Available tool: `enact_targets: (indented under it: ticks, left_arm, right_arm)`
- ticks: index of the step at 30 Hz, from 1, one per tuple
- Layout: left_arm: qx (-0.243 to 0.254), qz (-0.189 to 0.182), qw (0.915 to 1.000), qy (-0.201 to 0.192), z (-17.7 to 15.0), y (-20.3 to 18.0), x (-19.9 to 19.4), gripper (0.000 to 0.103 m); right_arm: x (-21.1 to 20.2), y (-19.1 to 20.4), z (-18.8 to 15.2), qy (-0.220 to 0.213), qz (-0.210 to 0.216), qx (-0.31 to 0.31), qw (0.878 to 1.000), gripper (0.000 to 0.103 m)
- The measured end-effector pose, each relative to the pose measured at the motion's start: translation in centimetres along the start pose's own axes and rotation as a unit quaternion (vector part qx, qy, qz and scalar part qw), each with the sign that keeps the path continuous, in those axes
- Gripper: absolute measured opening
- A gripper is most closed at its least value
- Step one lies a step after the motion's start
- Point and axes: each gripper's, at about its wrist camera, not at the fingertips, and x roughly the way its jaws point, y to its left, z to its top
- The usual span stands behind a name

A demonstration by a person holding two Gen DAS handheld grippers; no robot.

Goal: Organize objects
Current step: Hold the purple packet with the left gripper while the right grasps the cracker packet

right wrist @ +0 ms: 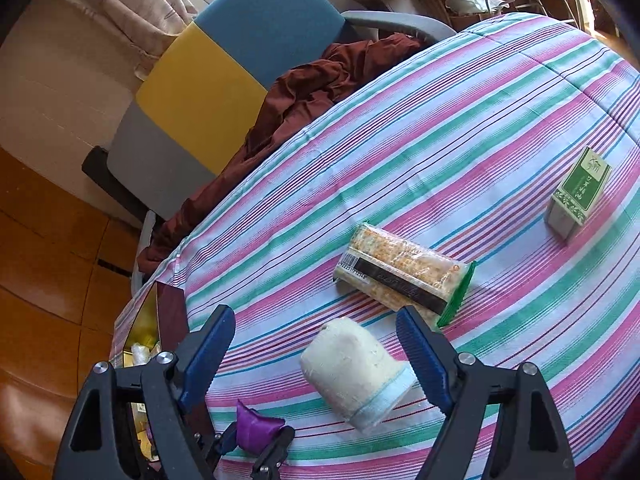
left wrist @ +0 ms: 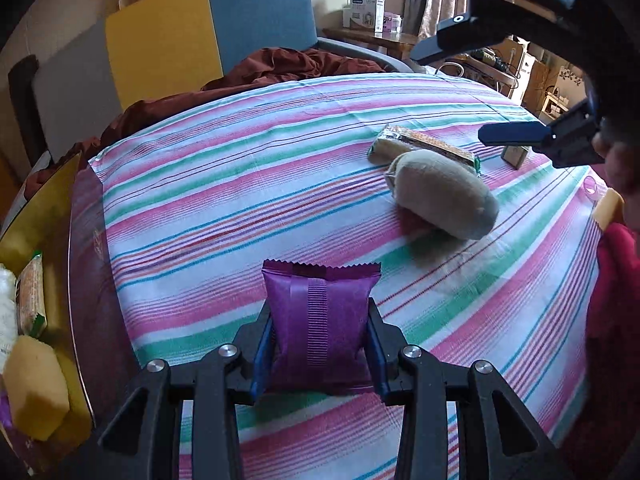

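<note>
My left gripper [left wrist: 318,344] is shut on a purple snack packet [left wrist: 318,320], held just above the striped tablecloth; it also shows in the right wrist view [right wrist: 256,430]. My right gripper [right wrist: 316,344] is open and empty, hovering above a rolled beige sock [right wrist: 356,368], which also shows in the left wrist view [left wrist: 444,196]. A cracker packet [right wrist: 404,276] lies just beyond the sock. A small green and white box [right wrist: 580,192] stands at the far right. The right gripper shows at the upper right of the left wrist view [left wrist: 480,92].
A yellow-lined box [left wrist: 52,240] at the table's left edge holds a cracker packet [left wrist: 30,300], a yellow sponge [left wrist: 34,388] and other items. A chair with blue, yellow and grey panels [right wrist: 224,72] and a maroon cloth [right wrist: 304,92] stands beyond the table.
</note>
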Motion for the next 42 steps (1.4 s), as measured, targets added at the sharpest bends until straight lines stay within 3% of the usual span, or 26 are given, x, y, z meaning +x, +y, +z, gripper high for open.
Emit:
enact_targets:
  ticks: [11, 15, 18, 21, 25, 29, 33, 37, 40, 42]
  left_arm:
    - [0.001, -0.023, 0.9993, -0.029, -0.9, 0.6, -0.1, 0.04]
    - [-0.006, -0.033, 0.999, -0.03, -0.9, 0.9, 0.1, 0.04]
    - [-0.007, -0.037, 0.9987, -0.033, -0.9, 1.1, 0.2, 0.04]
    - [-0.007, -0.038, 0.9986, -0.036, -1.0, 1.0, 0.2, 0.041]
    - [-0.01, -0.042, 0.9984, -0.037, -1.0, 1.2, 0.3, 0.041]
    - [-0.012, -0.044, 0.9982, -0.038, -1.0, 1.3, 0.4, 0.041]
    - [-0.012, -0.044, 0.9982, -0.039, -1.1, 1.2, 0.4, 0.042]
    - [-0.012, -0.044, 0.9982, -0.039, -1.1, 1.2, 0.4, 0.042]
    - [-0.01, -0.042, 0.9983, -0.039, -1.1, 1.2, 0.4, 0.042]
    - [-0.01, -0.041, 0.9983, -0.04, -1.1, 1.2, 0.4, 0.042]
  right_arm:
    - [-0.8, -1.4, 0.3, -0.026, -0.048, 0.023, 0.998, 0.082]
    - [-0.3, -1.0, 0.8, -0.008, -0.081, -0.01, 0.997, 0.082]
    - [1.0, 0.8, 1.2, 0.023, -0.127, -0.102, 0.986, 0.082]
    - [2.9, 2.0, 1.3, 0.053, -0.187, -0.187, 0.963, 0.082]
    - [5.6, 1.4, 2.0, 0.079, -0.223, -0.215, 0.947, 0.082]
    - [7.2, 0.8, 2.4, 0.081, -0.24, -0.221, 0.942, 0.082]
    - [7.8, -0.5, 2.5, 0.087, -0.229, -0.206, 0.947, 0.082]
    - [8.3, -1.1, 2.3, 0.092, -0.234, -0.212, 0.944, 0.082]
    - [7.9, -1.1, 2.5, 0.079, -0.232, -0.211, 0.946, 0.054]
    - [7.8, -1.3, 2.4, 0.077, -0.237, -0.213, 0.945, 0.05]
